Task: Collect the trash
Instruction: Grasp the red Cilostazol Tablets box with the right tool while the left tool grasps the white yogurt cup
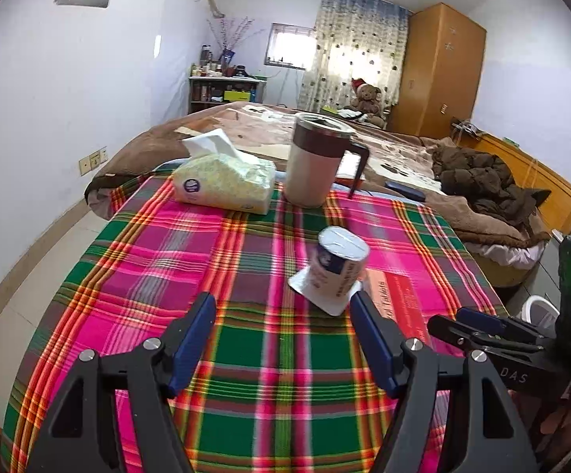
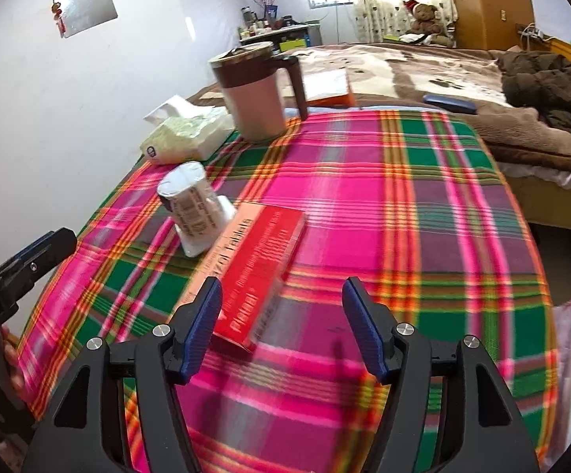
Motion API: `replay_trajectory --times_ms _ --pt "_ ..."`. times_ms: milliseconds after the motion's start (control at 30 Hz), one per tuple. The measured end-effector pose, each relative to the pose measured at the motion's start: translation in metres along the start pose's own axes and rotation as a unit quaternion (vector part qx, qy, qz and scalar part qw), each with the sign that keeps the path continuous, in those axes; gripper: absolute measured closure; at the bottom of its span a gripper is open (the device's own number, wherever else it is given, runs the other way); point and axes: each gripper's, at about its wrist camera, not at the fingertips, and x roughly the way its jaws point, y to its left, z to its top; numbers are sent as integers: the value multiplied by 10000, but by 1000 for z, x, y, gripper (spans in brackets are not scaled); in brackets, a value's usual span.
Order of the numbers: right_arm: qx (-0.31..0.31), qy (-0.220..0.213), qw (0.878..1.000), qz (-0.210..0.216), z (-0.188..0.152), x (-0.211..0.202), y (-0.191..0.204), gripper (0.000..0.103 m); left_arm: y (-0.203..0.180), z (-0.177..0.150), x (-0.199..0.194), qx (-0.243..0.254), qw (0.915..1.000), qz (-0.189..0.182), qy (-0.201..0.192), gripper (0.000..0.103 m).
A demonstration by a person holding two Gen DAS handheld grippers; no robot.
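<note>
An upturned white yogurt cup (image 1: 334,268) stands on the plaid tablecloth (image 1: 214,260), just beyond my open, empty left gripper (image 1: 281,311). It also shows in the right wrist view (image 2: 193,207). A flat red tablet box (image 2: 258,268) lies beside the cup, its near end between the fingers of my open, empty right gripper (image 2: 281,295). In the left wrist view the box (image 1: 400,299) lies right of the cup, partly hidden by my right fingertip (image 1: 368,331). The right gripper (image 1: 494,327) shows at the table's right edge.
A tall mug with a handle (image 1: 317,161) and a tissue pack (image 1: 222,181) stand at the table's far side. A bed with a brown blanket (image 1: 403,149) lies beyond. A white bin (image 1: 538,307) is right of the table.
</note>
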Motion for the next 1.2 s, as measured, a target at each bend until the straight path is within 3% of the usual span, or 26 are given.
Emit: replay_trajectory --times_ms 333,500,933,1200 --pt "82 441 9987 -221 18 43 27 37 15 2 11 -115 9999 10 46 30" --pt "-56 638 9972 -377 19 56 31 29 15 5 18 -130 9999 -12 93 30" --pt "-113 529 9958 -745 23 47 4 29 -7 16 48 -118 9985 -452 278 30" --pt "-56 434 9948 -917 28 48 -15 30 -29 18 73 229 9972 -523 477 25"
